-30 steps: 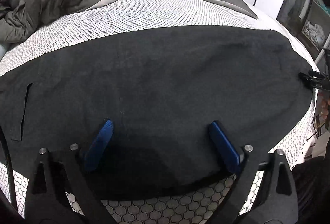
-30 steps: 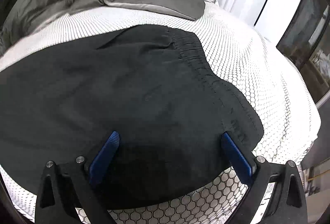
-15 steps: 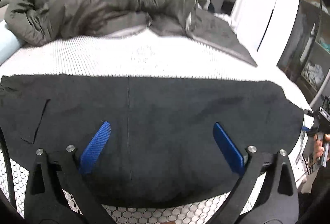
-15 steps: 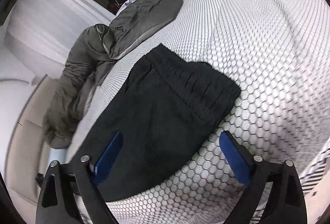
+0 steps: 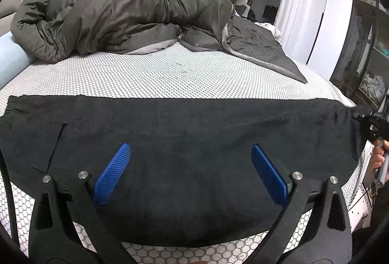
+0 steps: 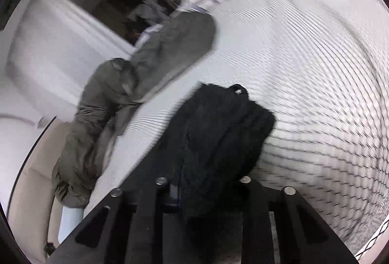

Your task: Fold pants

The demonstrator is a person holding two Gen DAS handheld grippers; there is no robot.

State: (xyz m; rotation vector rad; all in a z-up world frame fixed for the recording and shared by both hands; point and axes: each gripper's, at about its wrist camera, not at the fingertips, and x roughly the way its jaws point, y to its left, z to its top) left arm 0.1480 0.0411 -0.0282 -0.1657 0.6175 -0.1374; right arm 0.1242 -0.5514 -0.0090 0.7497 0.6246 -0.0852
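Observation:
Black pants [image 5: 194, 122] lie spread flat across the bed from left to right. My left gripper [image 5: 189, 147] hovers over their near edge, open, blue pads [image 5: 114, 174] wide apart with nothing pinched. At the pants' right end my right gripper [image 5: 372, 121] shows small, with a hand [image 5: 378, 159] behind it. The blurred, rolled right wrist view shows the right gripper [image 6: 206, 191] closing its jaws on a bunched end of the pants [image 6: 226, 122]. The black fabric hides the pads.
A crumpled grey-green duvet [image 5: 121, 15] fills the far side of the bed. The white honeycomb-patterned sheet [image 5: 158, 74] shows between it and the pants. A pale blue bolster [image 5: 9, 57] lies far left. Shelves [image 5: 372, 84] stand beyond the bed's right edge.
The right gripper rolled sideways, moved to the pants' end and closed on bunched fabric. The left gripper rose and tilted up, still open over the pants.

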